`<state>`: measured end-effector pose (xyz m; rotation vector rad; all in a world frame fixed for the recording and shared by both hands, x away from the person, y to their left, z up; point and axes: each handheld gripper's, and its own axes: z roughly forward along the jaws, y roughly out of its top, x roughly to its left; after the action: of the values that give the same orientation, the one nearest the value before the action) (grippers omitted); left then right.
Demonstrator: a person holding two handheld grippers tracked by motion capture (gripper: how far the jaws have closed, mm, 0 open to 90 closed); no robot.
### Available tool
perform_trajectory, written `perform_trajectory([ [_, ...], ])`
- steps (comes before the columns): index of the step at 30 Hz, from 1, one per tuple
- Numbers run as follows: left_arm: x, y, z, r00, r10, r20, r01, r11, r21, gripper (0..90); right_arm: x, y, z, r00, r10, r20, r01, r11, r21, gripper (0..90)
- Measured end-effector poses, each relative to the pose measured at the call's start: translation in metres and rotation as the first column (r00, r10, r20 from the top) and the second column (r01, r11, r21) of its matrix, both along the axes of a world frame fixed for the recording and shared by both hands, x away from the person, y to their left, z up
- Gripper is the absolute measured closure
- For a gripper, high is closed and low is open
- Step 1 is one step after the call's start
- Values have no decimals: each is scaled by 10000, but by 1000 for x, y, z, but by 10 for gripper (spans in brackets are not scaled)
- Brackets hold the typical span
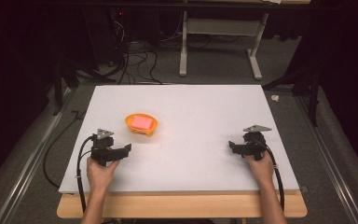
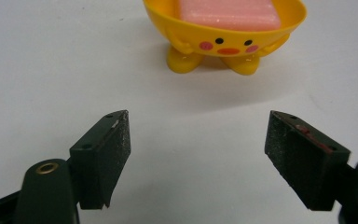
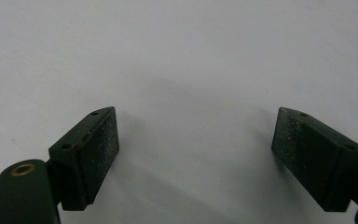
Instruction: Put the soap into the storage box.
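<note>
A small yellow-orange duck-faced bowl (image 1: 141, 124) stands on the white board, left of centre, with a pink sponge block (image 1: 141, 122) lying in it. In the left gripper view the bowl (image 2: 223, 44) and the pink block (image 2: 230, 14) lie just ahead of the jaws. My left gripper (image 1: 123, 150) rests on the board a little nearer than the bowl and to its left, open with nothing between its jaws (image 2: 198, 158). My right gripper (image 1: 233, 147) rests at the board's right side, open over bare board (image 3: 196, 158).
The white board (image 1: 191, 112) lies on a wooden table whose front edge (image 1: 182, 205) shows below it. Cables trail from both grippers toward the near edge. Beyond the board stand a desk frame (image 1: 219, 42) and loose floor cables (image 1: 135, 60).
</note>
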<state>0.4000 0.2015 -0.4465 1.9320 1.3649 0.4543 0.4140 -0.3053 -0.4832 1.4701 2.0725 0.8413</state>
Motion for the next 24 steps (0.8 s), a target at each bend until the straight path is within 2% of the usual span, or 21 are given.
perform_trajectory([
  [1,1,-1,-2,10000,-16,-20,17,9998,218,229,0,0,0,10000,2,3,-2,10000,-5,152],
  [4,2,-2,-4,10000,-20,-44,21,9997,236,230,0,0,0,10000,1,3,-1,10000,-2,152],
  [9,4,-2,-14,9997,194,-147,-186,9984,540,239,0,0,0,10000,-2,-2,2,10000,2,152],
  [15,7,0,-22,9991,308,-305,-287,9974,658,241,0,0,0,10000,1,2,-1,10000,-5,152],
  [24,11,-5,-28,9994,242,-252,-218,9958,887,241,0,0,0,10000,0,-2,0,10000,2,152],
])
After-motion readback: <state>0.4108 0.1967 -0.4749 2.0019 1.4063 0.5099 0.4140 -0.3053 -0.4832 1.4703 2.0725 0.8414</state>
